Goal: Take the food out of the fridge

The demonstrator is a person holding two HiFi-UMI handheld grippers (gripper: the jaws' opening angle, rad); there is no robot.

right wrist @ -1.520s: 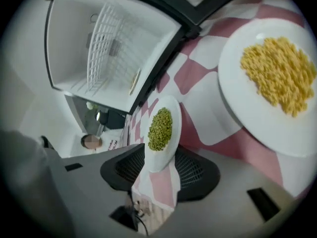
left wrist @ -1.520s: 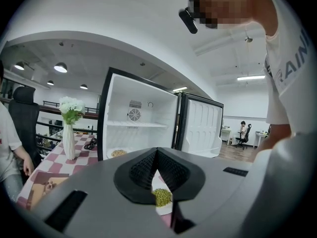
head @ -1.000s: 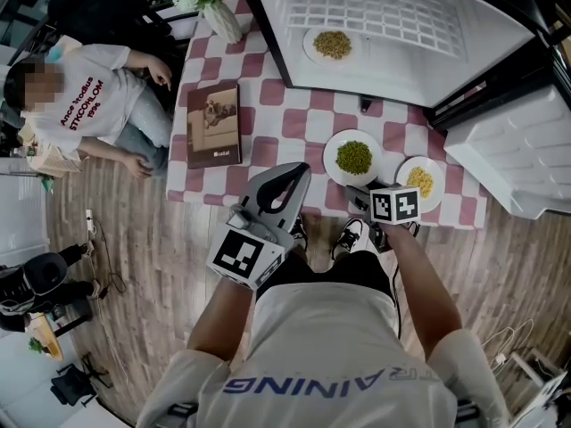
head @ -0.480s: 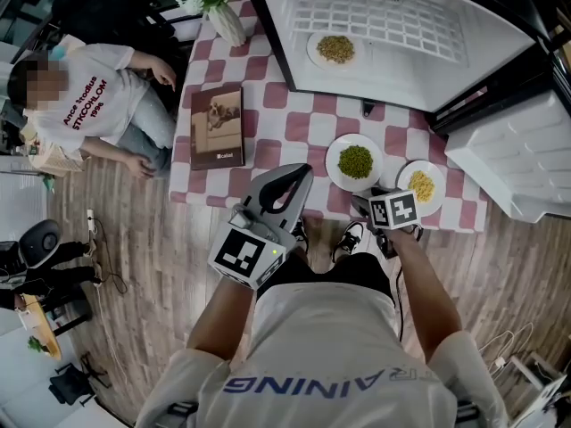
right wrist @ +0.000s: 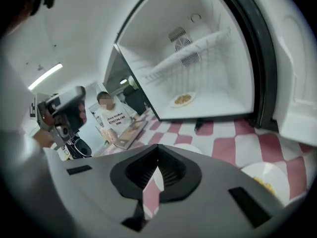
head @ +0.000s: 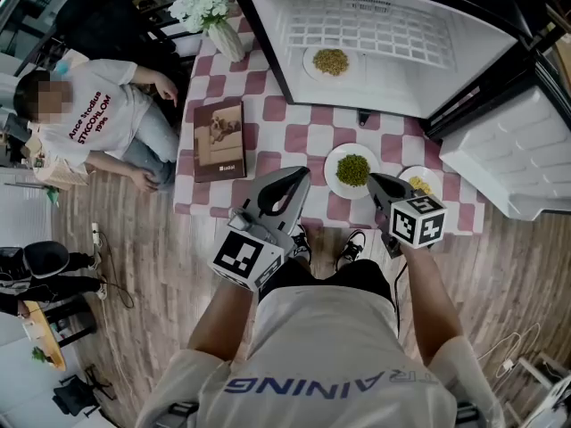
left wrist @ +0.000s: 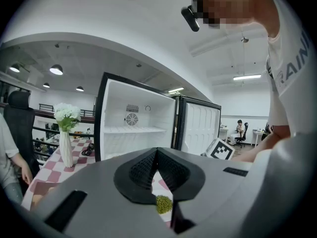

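The open fridge (head: 401, 69) lies at the far side of the checked table (head: 268, 119). A white plate of brownish food (head: 331, 61) rests on its floor, also seen in the right gripper view (right wrist: 183, 99). Outside on the cloth stand a plate of green peas (head: 353, 170) and a plate of yellow corn (head: 417, 184), half hidden behind my right gripper (head: 376, 182). That gripper hangs above the table's near edge, shut and empty (right wrist: 158, 151). My left gripper (head: 293, 178) hovers left of the peas, its jaws together with nothing held (left wrist: 157, 151).
A brown book (head: 219, 141) lies on the left of the cloth, and a vase of white flowers (head: 214, 12) stands at the far left corner. A person (head: 98, 110) sits left of the table. The fridge door (head: 500, 154) swings out to the right.
My right gripper has lifted up from low beside the two plates and now sits higher over the table's near edge. The left gripper has stayed where it was.
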